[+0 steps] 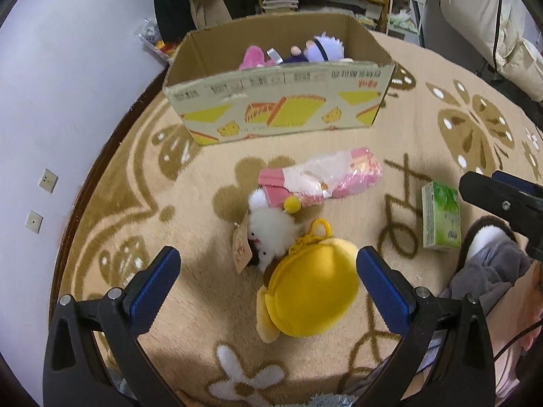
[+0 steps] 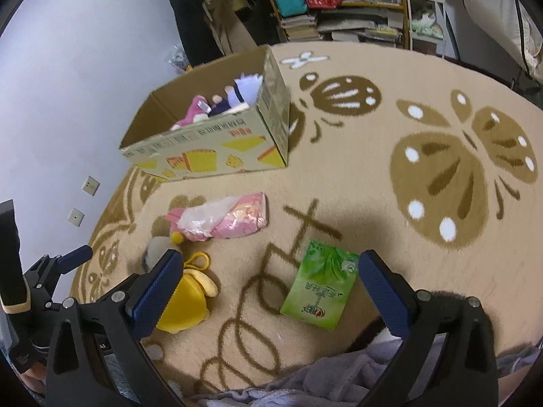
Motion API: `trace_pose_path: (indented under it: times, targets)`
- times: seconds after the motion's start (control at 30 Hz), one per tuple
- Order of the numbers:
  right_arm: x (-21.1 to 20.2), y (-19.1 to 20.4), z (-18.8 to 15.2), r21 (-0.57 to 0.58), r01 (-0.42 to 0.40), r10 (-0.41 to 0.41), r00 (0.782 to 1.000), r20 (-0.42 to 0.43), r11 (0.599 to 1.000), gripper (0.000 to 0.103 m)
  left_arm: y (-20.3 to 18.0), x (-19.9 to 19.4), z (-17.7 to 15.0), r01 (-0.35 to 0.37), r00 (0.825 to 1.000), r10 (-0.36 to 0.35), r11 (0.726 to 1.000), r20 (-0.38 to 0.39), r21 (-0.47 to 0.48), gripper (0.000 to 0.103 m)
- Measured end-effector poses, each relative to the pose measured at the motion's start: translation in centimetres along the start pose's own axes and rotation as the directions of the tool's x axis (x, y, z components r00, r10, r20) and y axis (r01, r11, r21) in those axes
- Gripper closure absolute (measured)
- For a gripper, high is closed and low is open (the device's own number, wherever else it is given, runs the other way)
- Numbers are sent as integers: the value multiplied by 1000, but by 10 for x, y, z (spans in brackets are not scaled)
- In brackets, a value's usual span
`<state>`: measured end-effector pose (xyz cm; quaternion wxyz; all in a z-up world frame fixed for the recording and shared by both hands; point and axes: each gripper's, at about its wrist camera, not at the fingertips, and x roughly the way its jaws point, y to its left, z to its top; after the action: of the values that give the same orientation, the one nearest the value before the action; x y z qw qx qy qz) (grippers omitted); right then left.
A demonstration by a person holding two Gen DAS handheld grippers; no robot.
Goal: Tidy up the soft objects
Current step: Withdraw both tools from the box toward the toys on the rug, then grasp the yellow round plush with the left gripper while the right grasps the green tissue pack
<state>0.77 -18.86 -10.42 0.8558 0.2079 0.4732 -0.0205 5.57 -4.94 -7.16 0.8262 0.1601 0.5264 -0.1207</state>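
A yellow plush toy (image 1: 309,291) lies on the rug between the wide-open jaws of my left gripper (image 1: 268,268). A white fluffy plush (image 1: 271,230) with a paper tag lies just beyond it, then a pink plastic-wrapped plush (image 1: 322,179). A cardboard box (image 1: 281,101) at the back holds pink and purple plush toys (image 1: 298,52). My right gripper (image 2: 268,271) is open and empty above a green tissue pack (image 2: 320,285). The yellow plush (image 2: 185,302) sits behind its left finger, and the box (image 2: 210,156) stands further back.
A beige rug with brown butterfly patterns (image 2: 441,176) covers the floor. A white wall (image 1: 51,101) runs along the left. Shelves with books and bags (image 2: 322,10) stand behind. Grey cloth and a slipper (image 1: 488,261) lie at the right.
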Motion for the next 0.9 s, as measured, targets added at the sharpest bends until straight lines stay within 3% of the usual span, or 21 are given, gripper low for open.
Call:
trace_pose_path:
  times: [0.37, 0.73, 0.9]
  targets:
    - [39, -11, -3, 33, 71, -65, 988, -139, 997, 0, -4, 29, 0, 54, 992, -53, 999, -114, 7, 1]
    - [75, -22, -7, 102, 68, -39, 964, -263, 992, 3, -17, 54, -3, 118, 971, -109, 993, -211, 30, 1]
    - [81, -23, -8, 112, 75, -41, 959, -279, 991, 3, -19, 60, -3, 126, 965, -115, 991, -234, 33, 1]
